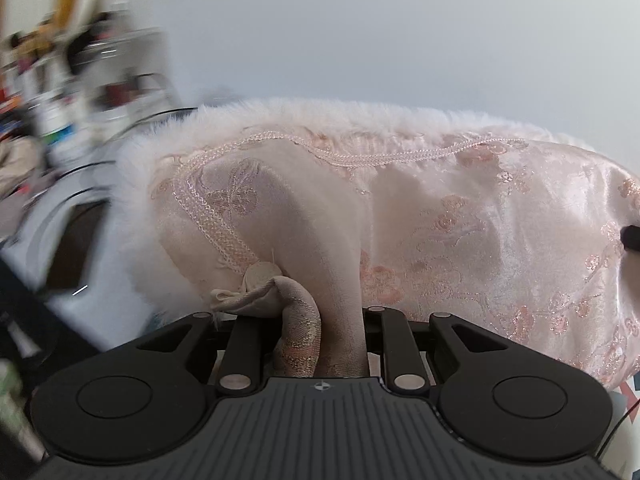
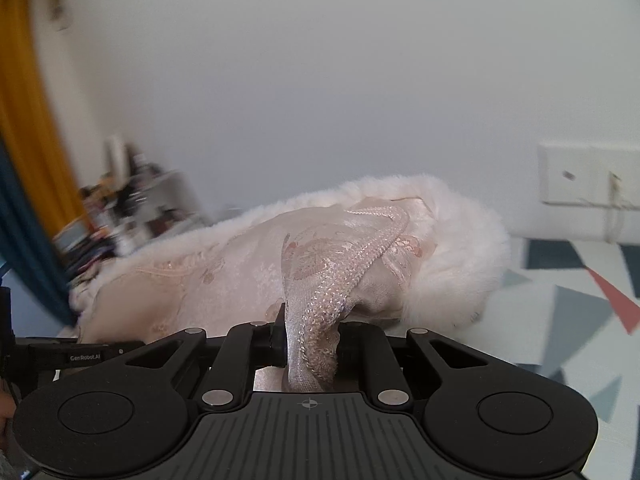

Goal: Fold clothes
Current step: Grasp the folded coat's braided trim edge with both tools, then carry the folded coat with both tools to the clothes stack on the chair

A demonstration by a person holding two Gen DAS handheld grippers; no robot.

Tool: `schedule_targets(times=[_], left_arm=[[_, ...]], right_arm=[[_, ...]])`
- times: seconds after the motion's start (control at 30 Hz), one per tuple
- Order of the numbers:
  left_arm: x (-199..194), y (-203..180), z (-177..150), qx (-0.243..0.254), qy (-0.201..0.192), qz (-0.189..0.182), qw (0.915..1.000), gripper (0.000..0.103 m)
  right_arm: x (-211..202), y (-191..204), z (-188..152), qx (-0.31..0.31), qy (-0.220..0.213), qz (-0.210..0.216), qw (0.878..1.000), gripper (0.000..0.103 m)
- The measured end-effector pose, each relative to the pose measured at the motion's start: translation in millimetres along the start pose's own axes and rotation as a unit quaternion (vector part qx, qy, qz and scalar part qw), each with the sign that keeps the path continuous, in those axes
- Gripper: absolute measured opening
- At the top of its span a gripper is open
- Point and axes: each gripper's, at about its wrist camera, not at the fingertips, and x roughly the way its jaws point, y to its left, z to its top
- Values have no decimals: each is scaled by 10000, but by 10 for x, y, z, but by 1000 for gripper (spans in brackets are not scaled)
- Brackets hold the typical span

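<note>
A pale pink satin garment with woven flowers, braided trim and white fur edging hangs stretched between both grippers, lifted off the surface. My left gripper is shut on a bunched fold of its fabric, and a small cloth tab sticks out beside it. In the right wrist view the same garment spreads to the left. There my right gripper is shut on a twisted strip of its trimmed edge. The tip of the right gripper shows at the right edge of the left wrist view.
A surface with a grey, blue and coral triangle pattern lies below on the right. A plain white wall with a socket plate is behind. Blurred cluttered shelves stand to the left, with orange and blue curtains.
</note>
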Motion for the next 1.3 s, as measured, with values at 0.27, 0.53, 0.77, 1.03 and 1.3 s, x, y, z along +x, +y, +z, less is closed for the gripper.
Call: schedule_targets(times=[0.27,0.53,0.77,1.03,1.3], left_arm=[[-968,783,-509,-768,-223,1049,9913,21],[-1788,1863,-879,-1620,-456,1832,9686,17],[-2190,3282,-1520,-2636,-365,1827,9465,12],[-2828,4774,-2167,-3452,-431,1562,9244,11],[-3678,5893,-2422,-3747,-888,2161,8972,11]], right_arm=[[89,1173,-154,-516,323,1097,9921,12],[585,2448,-238,-1021,751,2100,9695,12],[1026,4040,-597,-1469,1061,2658,9469,12],[985,6198,-1030,-1870,1251,2860,9314,12],[1068,8121,-1388,-2223,1159,3578,8995,12]])
